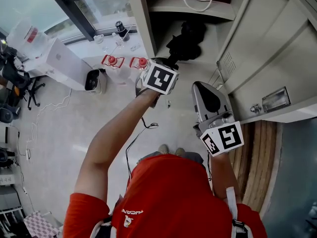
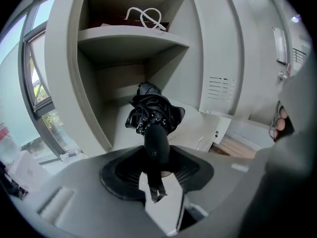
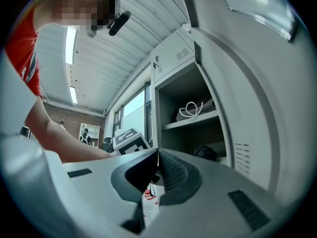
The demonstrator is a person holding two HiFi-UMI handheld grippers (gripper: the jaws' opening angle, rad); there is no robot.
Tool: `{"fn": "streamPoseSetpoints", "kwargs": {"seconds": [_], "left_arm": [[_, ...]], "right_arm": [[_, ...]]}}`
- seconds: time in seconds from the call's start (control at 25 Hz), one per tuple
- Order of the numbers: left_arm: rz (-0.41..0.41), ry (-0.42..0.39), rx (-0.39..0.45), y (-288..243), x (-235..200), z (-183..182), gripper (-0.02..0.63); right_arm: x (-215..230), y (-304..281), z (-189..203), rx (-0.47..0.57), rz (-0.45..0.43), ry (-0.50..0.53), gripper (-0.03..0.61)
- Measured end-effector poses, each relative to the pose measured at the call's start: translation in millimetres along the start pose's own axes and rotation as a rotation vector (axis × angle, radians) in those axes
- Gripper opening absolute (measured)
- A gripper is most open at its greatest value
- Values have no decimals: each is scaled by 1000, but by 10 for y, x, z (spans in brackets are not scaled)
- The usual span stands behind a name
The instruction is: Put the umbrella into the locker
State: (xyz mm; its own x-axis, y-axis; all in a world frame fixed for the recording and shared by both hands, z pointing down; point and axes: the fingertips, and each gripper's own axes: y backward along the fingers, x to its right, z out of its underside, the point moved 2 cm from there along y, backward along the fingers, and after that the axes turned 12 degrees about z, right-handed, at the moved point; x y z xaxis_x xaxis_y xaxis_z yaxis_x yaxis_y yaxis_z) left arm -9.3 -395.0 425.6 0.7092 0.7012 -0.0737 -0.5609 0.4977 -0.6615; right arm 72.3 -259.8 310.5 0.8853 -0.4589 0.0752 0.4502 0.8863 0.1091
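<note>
Pinching the umbrella [image 2: 154, 112] by its black handle [image 2: 156, 142], my left gripper [image 2: 156, 156] has a pad pressed on each side of the grip, and the wrist strap [image 2: 155, 185] dangles down between the jaws. The umbrella is folded, its crumpled black canopy pointing away from me into the lower compartment of the open locker [image 2: 94, 108], under the shelf [image 2: 130, 37]. I cannot tell whether its far end rests on the compartment floor. A white looped cord [image 2: 144, 17] lies on the shelf above.

From the head view the left gripper [image 1: 172, 62] reaches forward at the locker mouth. My right gripper [image 1: 202, 86] hangs beside it, nearer the open locker door [image 1: 270, 48]. Its jaws are pressed together with nothing between them, as the right gripper view shows [image 3: 157, 155].
</note>
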Motion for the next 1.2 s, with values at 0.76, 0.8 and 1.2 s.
{"fn": "streamPoseSetpoints", "kwargs": {"seconds": [0.76, 0.8, 1.2], "left_arm": [[-42, 61, -54, -539, -225, -751, 158], [-41, 68, -63, -566, -240, -728, 158], [-13, -62, 51, -366, -182, -816, 249]], "right_arm": [[168, 137, -22, 0, 34, 7, 3], [185, 141, -14, -2, 38, 7, 3], [200, 138, 37, -13, 50, 7, 3]]}}
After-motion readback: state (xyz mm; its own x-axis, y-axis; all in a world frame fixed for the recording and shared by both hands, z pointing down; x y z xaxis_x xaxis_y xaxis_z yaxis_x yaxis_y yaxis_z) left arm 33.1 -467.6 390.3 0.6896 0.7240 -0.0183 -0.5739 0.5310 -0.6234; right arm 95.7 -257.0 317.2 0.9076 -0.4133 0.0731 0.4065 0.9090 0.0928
